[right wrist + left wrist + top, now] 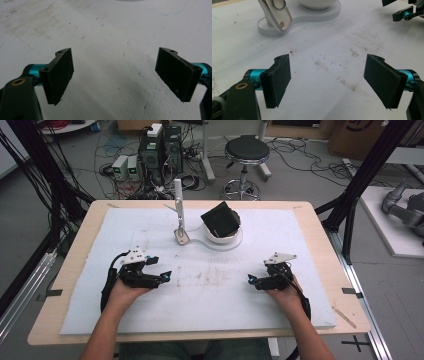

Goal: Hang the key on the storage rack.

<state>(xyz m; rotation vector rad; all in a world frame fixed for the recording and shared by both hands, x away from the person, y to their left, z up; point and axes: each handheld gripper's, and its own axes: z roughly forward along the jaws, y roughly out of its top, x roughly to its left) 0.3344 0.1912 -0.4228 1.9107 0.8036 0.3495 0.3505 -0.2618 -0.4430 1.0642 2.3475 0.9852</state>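
The white foam board (150, 312) covered most of the wooden table (70, 270), and toward its far middle stood a white base (212, 245) that carried a white bowl (222, 238) with a black square object (220, 219) resting tilted in it, and beside that a white upright post (178, 202) with a small tag-like piece with a metal ring (277, 13) at its foot. Both hands rested low on the near half of the board, well apart from that fixture. The left gripper (161, 270) lay to the left with its jaws standing wide and nothing between them; the left gripper view showed bare, stained foam between the pads (277, 80). The right gripper (251, 280) lay to the right, likewise spread wide and empty, with plain foam between its pads (61, 75). Judging from this, the step in hand was a reach toward the bowl and the black object, which were nearest ahead. To do it well, the chosen hand would probably need to travel forward with the jaws kept wide, come down over one raised corner of the black object, and square the pads to its flat faces before closing, since a tilted piece could slip or rock the bowl. The post and the tag stood just left of the bowl, so an approach from the right side looked safer.
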